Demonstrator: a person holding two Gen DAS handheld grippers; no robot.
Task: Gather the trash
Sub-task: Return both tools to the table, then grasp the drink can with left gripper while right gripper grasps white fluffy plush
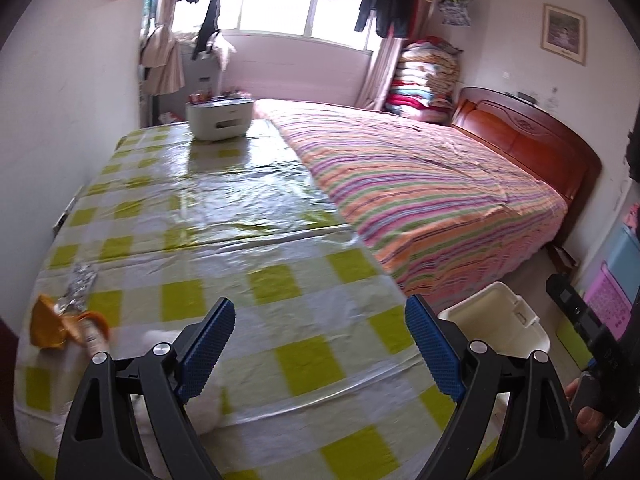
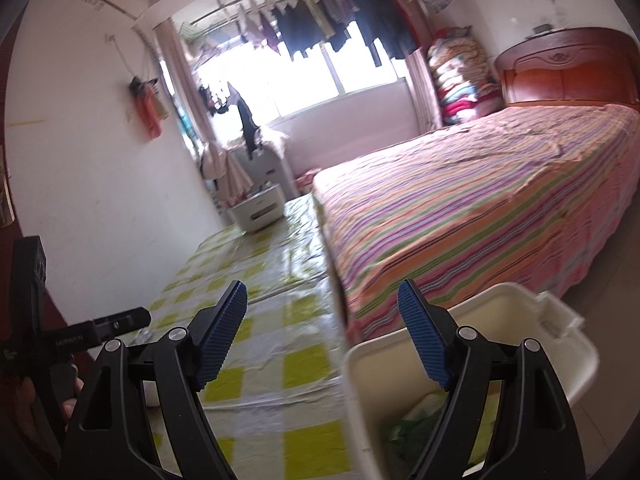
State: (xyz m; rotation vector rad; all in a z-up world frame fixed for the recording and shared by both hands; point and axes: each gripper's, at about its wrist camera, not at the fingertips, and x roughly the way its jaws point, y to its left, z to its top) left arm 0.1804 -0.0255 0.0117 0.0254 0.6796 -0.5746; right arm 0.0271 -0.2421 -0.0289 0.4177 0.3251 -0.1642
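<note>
- Left tongs (image 1: 319, 346) spread, holding nothing, above the checked surface (image 1: 224, 208).
- Orange wrapper (image 1: 52, 324) and foil scrap (image 1: 82, 282) lie near-left on it.
- Right tongs (image 2: 322, 334) spread, over the white bin (image 2: 520, 320), right of the surface.

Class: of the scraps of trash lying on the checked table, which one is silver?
The crumpled foil wrapper near the table's left edge. The orange wrapper beside it is orange, and the white lump by the left tool is white.
</note>
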